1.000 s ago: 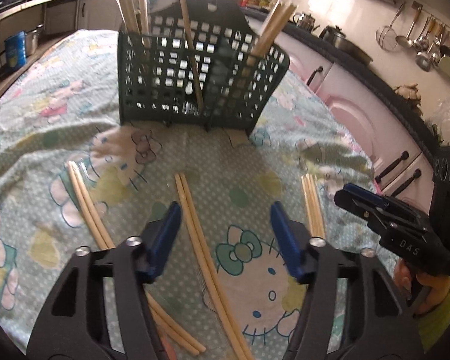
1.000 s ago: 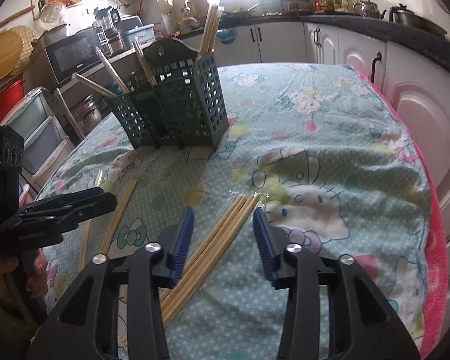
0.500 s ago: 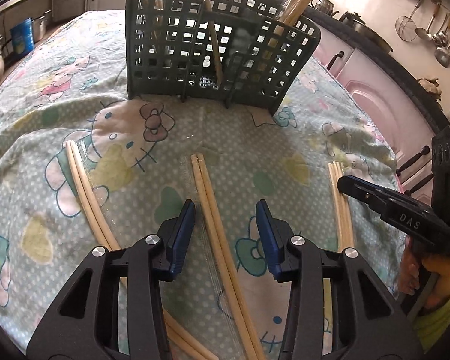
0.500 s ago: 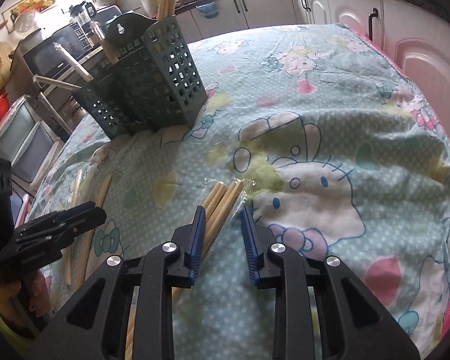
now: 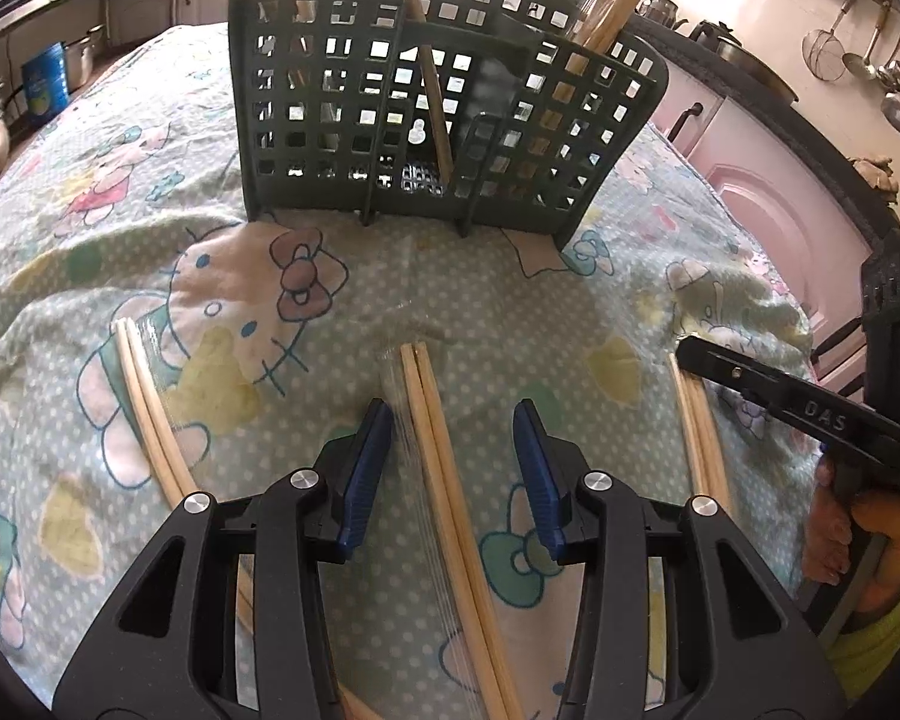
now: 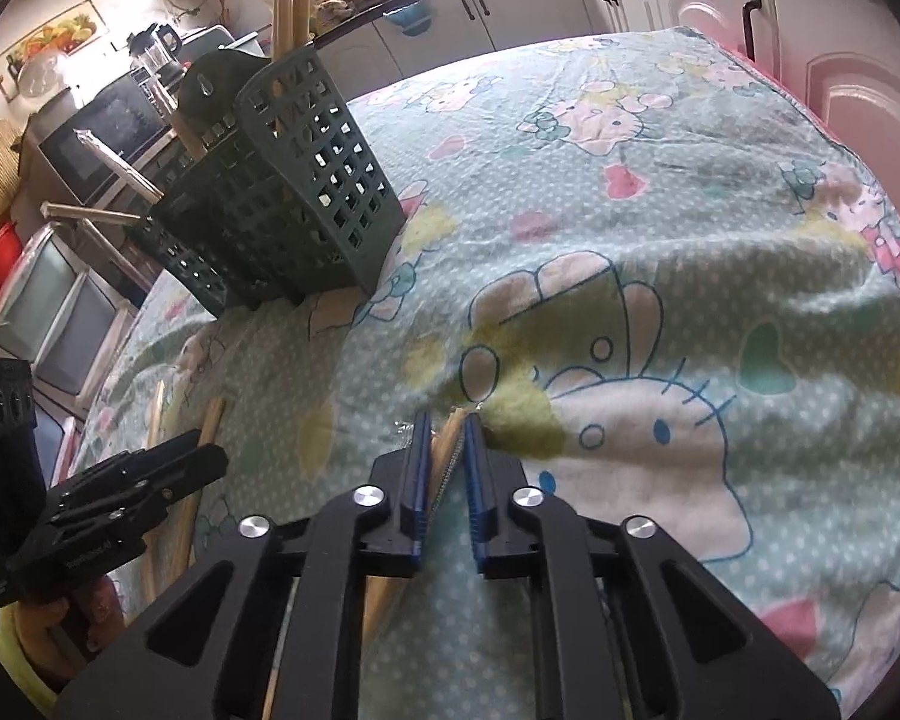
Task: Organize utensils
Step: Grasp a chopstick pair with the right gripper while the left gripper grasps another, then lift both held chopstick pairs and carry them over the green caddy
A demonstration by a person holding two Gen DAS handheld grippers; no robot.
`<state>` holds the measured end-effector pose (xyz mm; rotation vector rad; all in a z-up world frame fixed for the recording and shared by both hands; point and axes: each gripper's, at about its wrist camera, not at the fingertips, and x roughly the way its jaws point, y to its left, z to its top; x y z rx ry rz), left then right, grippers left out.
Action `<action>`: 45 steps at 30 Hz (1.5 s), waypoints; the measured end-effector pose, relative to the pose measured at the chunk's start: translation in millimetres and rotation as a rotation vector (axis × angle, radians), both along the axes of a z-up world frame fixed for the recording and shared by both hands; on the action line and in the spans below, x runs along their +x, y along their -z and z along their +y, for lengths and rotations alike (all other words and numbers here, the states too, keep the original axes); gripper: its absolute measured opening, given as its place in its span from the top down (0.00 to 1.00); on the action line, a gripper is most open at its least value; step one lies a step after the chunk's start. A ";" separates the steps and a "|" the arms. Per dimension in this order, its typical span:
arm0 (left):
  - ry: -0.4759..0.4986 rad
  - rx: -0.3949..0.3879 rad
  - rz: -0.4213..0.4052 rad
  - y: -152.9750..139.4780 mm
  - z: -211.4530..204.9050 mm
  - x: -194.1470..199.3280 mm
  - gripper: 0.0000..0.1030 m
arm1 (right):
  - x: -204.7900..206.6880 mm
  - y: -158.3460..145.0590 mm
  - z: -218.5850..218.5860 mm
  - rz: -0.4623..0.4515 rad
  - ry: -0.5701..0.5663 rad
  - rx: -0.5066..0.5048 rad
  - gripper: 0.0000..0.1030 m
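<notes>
A dark green slotted utensil basket (image 5: 426,120) stands on the Hello Kitty cloth and holds several chopsticks; it also shows in the right wrist view (image 6: 294,192). My left gripper (image 5: 453,468) is open, its jaws either side of a wrapped chopstick pair (image 5: 444,468) lying on the cloth. Another pair (image 5: 147,408) lies to the left. My right gripper (image 6: 448,462) is shut on a wrapped chopstick bundle (image 6: 447,450); that bundle also shows in the left wrist view (image 5: 699,420).
The cloth-covered table (image 6: 660,210) ends at a pink edge on the right, with pink cabinet doors (image 5: 768,192) beyond. A microwave (image 6: 108,126) and counter stand behind the basket. Hanging ladles (image 5: 870,60) are on the far wall.
My right gripper has lowered and closed its jaws onto the chopstick bundle. My left gripper has moved forward and narrowed around the middle pair, still open.
</notes>
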<state>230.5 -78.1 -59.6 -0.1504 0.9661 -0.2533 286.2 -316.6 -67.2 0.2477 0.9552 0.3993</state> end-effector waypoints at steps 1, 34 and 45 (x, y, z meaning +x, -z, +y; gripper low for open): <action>0.003 0.013 -0.004 0.1 -1.9 1.3 0.67 | -0.1 -1.2 -0.2 -0.004 -0.001 0.002 0.91; 0.050 -0.113 -0.211 -88.9 13.5 -15.7 0.99 | -55.8 -103.5 41.0 -0.284 -0.108 -0.018 0.95; 0.050 -0.164 -0.275 -122.5 27.8 -20.8 0.99 | -66.1 -137.7 53.9 -0.363 -0.119 -0.009 0.95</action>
